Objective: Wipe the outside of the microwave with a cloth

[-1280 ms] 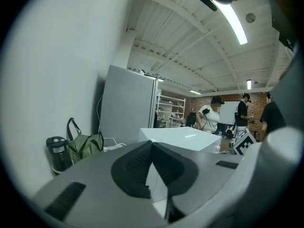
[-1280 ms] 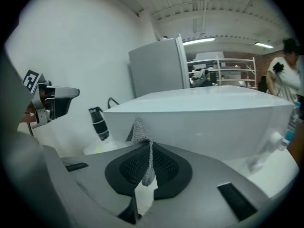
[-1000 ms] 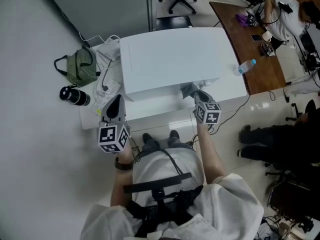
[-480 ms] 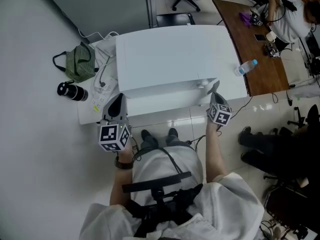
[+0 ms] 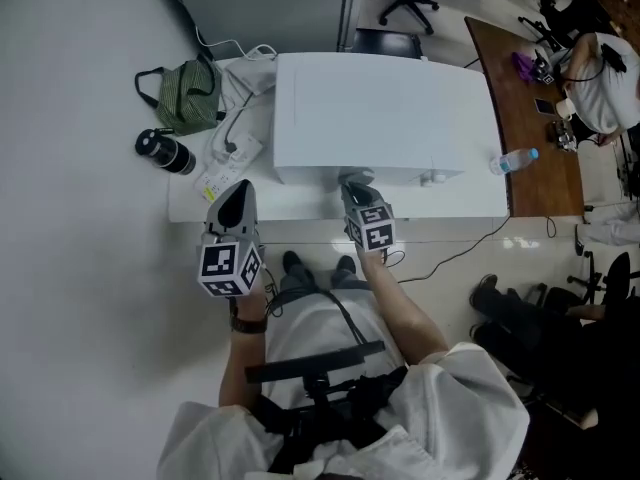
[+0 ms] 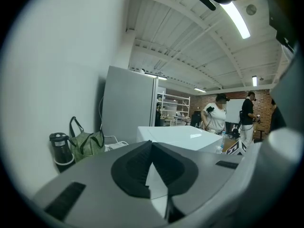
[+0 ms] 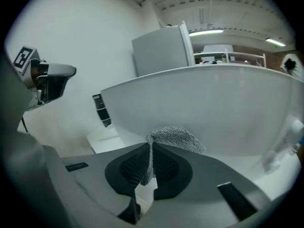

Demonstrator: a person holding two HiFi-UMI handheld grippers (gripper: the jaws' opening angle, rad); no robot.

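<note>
The white microwave (image 5: 385,113) stands on a low white table (image 5: 440,204); in the right gripper view its front face (image 7: 213,113) fills the frame. My right gripper (image 5: 358,190) is shut on a grey cloth (image 7: 175,137), and the cloth (image 5: 354,179) is pressed against the lower front face left of the middle. My left gripper (image 5: 236,204) hangs near the table's front left corner, off the microwave. Its jaws are closed with nothing between them, and the microwave (image 6: 180,136) shows beyond them.
Left of the microwave lie a green striped bag (image 5: 187,103), a black bottle (image 5: 163,151) and white cables with a power strip (image 5: 240,138). A water bottle (image 5: 514,160) lies on the brown desk (image 5: 535,118) to the right. People stand in the background (image 6: 216,118).
My right gripper has slid the cloth leftwards along the microwave's front, from near the right end to left of the middle. The left gripper has barely moved.
</note>
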